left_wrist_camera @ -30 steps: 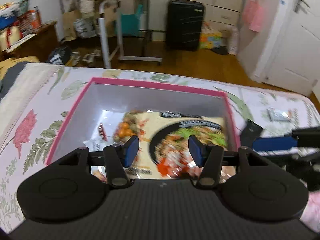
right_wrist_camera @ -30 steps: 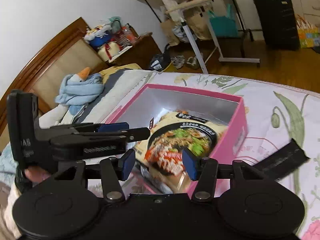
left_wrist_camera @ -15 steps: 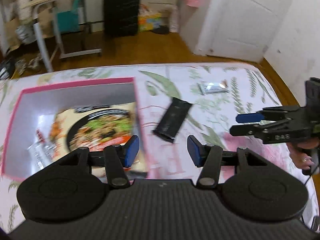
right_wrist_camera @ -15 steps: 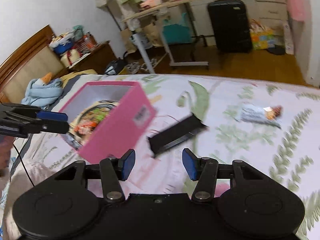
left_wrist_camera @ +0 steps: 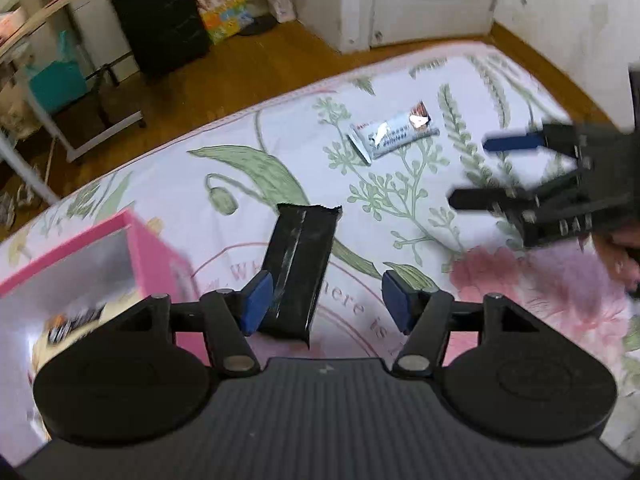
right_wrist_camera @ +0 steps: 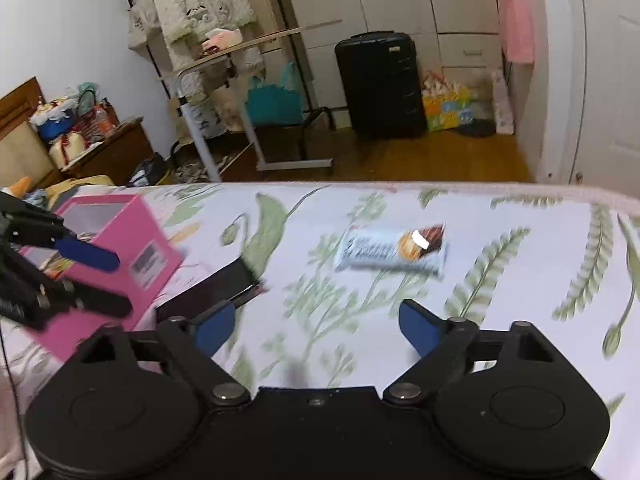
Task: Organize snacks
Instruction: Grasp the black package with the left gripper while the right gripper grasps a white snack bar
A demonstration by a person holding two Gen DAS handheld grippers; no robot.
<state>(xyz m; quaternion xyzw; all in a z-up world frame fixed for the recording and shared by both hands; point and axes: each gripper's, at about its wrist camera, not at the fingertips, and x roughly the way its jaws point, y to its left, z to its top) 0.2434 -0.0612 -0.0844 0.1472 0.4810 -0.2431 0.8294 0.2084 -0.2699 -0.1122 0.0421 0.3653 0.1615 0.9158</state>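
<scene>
A bed under a white sheet printed with green leaves and pink flowers point(right_wrist_camera: 500, 240) carries everything. Toward its left side sits an open pink cardboard box point(right_wrist_camera: 136, 236), with a printed noodle packet point(left_wrist_camera: 76, 316) lying inside. Just beside the box lies a long black foil snack wrapper point(left_wrist_camera: 300, 264), flat on the sheet. Further out, well apart from the box, lies a small white snack bar with a brown end point(right_wrist_camera: 394, 250), also flat on the sheet.

The left tongs point(left_wrist_camera: 326, 300) hang over the near end of the black wrapper; their jaws have just been opening and stand spread, the wrapper near one blue pad, not pinched. The right tongs point(right_wrist_camera: 316, 326) point toward the white bar; their jaws have just been opening too, spread wide, nothing between them.
</scene>
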